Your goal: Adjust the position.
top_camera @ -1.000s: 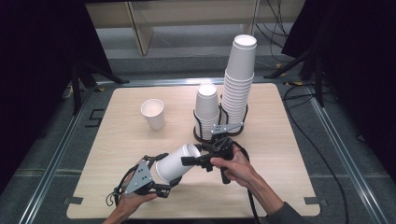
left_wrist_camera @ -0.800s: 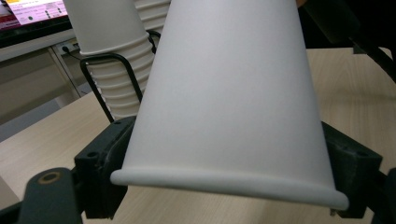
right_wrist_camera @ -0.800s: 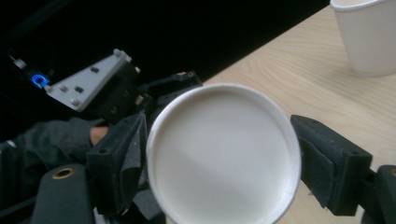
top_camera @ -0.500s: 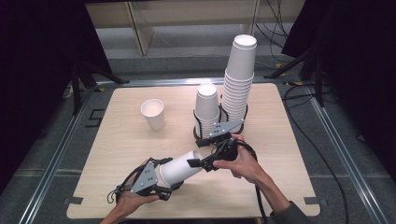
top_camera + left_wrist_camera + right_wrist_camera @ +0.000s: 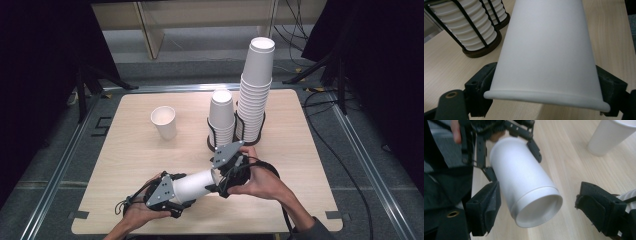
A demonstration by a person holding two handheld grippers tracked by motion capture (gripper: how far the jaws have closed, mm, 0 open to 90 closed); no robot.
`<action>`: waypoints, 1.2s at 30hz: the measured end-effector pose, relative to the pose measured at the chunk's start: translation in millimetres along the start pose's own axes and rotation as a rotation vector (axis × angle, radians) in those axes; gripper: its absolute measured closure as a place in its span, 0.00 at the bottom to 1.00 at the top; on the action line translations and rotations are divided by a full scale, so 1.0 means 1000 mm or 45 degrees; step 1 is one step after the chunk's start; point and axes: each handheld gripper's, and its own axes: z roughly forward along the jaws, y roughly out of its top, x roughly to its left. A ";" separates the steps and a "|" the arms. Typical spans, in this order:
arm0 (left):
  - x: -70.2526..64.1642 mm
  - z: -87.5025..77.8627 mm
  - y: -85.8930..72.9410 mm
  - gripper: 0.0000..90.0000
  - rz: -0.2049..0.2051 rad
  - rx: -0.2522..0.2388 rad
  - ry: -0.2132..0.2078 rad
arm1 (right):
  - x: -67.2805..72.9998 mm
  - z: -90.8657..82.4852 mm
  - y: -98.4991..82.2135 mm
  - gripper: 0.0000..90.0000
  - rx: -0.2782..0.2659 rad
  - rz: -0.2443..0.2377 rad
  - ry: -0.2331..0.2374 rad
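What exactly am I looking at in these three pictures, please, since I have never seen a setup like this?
A person sits at a wooden table, holding a hand-operated gripper in each hand. One picture looks down from above; the other two come from cameras riding on the grippers. The left gripper is shut on a white paper cup lying sideways. The right gripper has its black fingers open around that cup's rim. Farther back stand a single cup and two cup stacks in black holders.
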 end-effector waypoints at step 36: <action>-0.011 0.006 0.004 0.15 0.191 0.253 -0.126 | 0.029 0.074 -0.003 0.28 0.473 -0.470 0.048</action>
